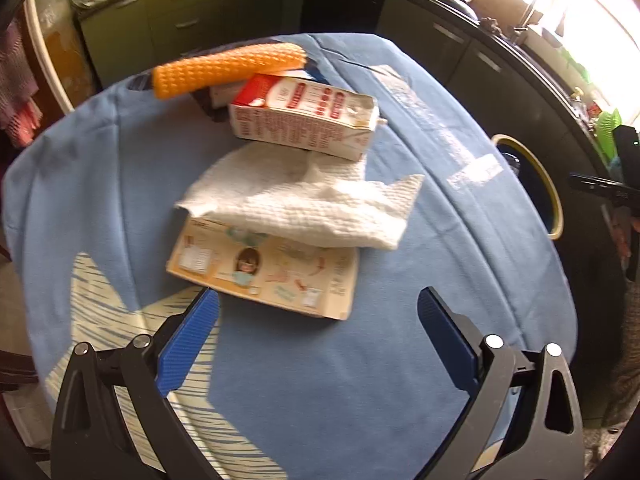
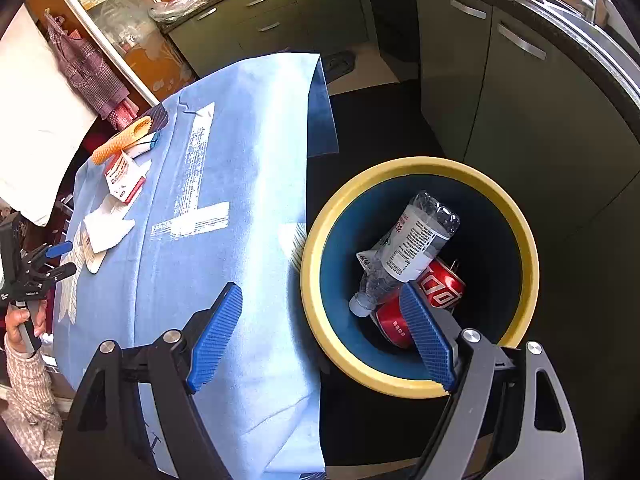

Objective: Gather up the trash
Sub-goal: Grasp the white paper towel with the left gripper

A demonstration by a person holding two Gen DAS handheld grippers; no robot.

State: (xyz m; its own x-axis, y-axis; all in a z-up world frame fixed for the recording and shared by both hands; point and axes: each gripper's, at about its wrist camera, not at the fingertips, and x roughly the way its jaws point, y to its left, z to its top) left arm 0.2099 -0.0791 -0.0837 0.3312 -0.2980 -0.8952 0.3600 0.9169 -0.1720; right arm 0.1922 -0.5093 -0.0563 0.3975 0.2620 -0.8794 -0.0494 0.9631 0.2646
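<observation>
Now the left gripper [image 1: 318,312] is hanging wide open near the flat cardboard carton [image 1: 264,270], lying under the white paper towel [image 1: 304,198]. It should be pinching one edge firmly. The right gripper [image 2: 322,316] is waiting wide open and empty over the yellow-rimmed blue bin [image 2: 316,280].

We can make out only part of the white Coca-Cola script on the red can [image 2: 436,292] lying in the bin [image 2: 520,216]. The print on the bottle's label [image 2: 416,240] and on the cartons [image 1: 308,120] is too small or blurred for us to read.
</observation>
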